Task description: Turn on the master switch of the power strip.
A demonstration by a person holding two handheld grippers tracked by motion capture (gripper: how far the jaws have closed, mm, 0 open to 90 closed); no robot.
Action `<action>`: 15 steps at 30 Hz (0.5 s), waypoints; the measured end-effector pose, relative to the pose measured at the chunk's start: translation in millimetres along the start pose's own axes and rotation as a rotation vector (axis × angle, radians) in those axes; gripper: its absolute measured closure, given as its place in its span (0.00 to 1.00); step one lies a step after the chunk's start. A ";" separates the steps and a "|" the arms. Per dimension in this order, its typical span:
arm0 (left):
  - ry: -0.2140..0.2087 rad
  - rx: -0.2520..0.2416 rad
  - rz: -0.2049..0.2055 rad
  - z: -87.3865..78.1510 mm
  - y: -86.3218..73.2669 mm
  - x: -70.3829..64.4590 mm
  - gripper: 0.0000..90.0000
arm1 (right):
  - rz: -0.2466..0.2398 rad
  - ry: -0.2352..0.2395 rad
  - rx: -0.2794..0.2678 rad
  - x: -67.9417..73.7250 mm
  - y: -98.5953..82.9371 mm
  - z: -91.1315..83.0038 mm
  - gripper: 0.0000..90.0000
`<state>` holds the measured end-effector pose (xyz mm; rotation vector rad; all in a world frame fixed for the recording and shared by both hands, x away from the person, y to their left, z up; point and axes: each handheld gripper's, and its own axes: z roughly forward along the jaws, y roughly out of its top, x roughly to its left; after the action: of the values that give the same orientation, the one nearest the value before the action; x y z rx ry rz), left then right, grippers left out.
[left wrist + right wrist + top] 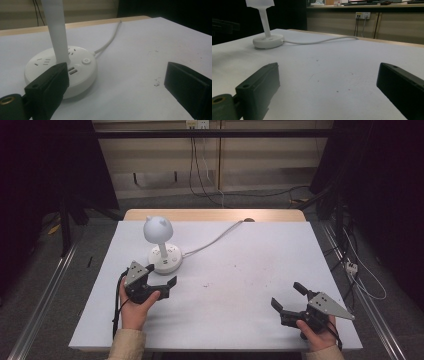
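The white desk lamp (161, 245) stands in the far-left part of the worktop (240, 285), its round socket base (62, 68) flat on the white surface and its stem upright, carrying a ball-shaped head with two small ears. Its long axis is therefore vertical. A white cord (212, 240) runs from the base toward the far edge.

The left claw (162, 276) sits just to the near side of the base, its jaws spread. In the left gripper view one jaw lies right against the near rim of the base, touching it or very nearly, while the other is well off to the side over bare worktop. The stem rises just beyond the first jaw, not between the two. The small round power button (85, 60) and the USB ports face this claw on top of the base.

The right claw (291, 299) is by the near-right corner, jaws also spread and empty, with the lamp well apart from it across the worktop, as the right gripper view shows (267, 37).

So the left hand (134, 307) is plainly the nearer one. As I judge it, the coming move turns on that offset. To take the stem or reach the button, the left claw needs to go forward and shift sideways so the target falls between or under its jaws.
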<state>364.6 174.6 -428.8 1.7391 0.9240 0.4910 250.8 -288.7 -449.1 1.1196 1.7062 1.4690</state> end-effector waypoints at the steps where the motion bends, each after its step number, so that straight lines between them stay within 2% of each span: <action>1: -0.003 0.002 -0.006 4.4 0.7 -0.9 0.08 | 0.000 -0.001 0.000 -0.2 0.1 0.0 0.05; 12: -0.007 -0.007 -0.032 22.8 8.5 -6.5 0.14 | -0.003 0.001 -0.001 -0.5 0.6 -0.6 0.05; 15: 0.008 -0.002 -0.043 26.5 8.2 -7.2 0.18 | -0.002 -0.002 -0.002 -0.8 0.6 -0.4 0.05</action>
<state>381.7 151.7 -429.9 1.7131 0.9643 0.4704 251.0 -289.6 -448.5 1.1176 1.7036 1.4674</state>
